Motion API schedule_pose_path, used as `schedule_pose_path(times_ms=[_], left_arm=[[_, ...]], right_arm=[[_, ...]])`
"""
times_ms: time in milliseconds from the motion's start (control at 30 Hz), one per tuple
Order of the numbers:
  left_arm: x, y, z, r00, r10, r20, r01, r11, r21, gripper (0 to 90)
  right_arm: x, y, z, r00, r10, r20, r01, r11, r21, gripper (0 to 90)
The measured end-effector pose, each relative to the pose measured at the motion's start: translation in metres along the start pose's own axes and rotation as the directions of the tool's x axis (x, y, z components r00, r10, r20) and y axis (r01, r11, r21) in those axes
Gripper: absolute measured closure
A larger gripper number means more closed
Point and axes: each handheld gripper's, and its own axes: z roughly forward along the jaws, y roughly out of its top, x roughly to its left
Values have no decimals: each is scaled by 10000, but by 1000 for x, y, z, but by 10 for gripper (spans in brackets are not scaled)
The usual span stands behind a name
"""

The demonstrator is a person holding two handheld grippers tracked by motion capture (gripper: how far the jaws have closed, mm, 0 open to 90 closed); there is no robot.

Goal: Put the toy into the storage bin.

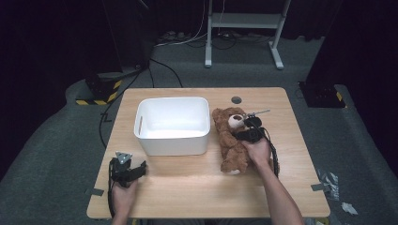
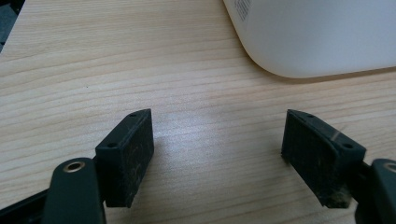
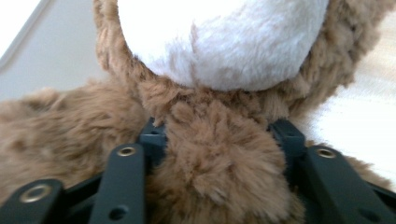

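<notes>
Pinching brown fur between their pads, the right tongs (image 3: 217,140) grasp the teddy bear (image 1: 231,136) lying beside the white bin (image 1: 172,125). The left tongs (image 2: 217,156) rest released over the tabletop (image 1: 187,183).

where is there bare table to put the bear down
Bare wood runs along the near edge of the table, between the left gripper and the bear, and at the far right edge. It is crowded mid-table, where the bin and bear lie close.

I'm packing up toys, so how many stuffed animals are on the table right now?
1. A brown teddy bear lies on the table just right of the white bin, with the right gripper clamped on it. More could be hidden.
</notes>
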Motion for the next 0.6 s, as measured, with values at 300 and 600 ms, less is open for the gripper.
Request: schedule_pose_path(times_ms=[300,600], left_arm=[[1,0,0,10000,72,8,-72,10000,26,250],[1,0,0,10000,67,9,-67,10000,25,251]], right_arm=[[-1,-4,-10,9984,-338,-446,317,9984,-467,672],[9,-10,-31,9939,-898,-644,807,9879,-1324,696]])
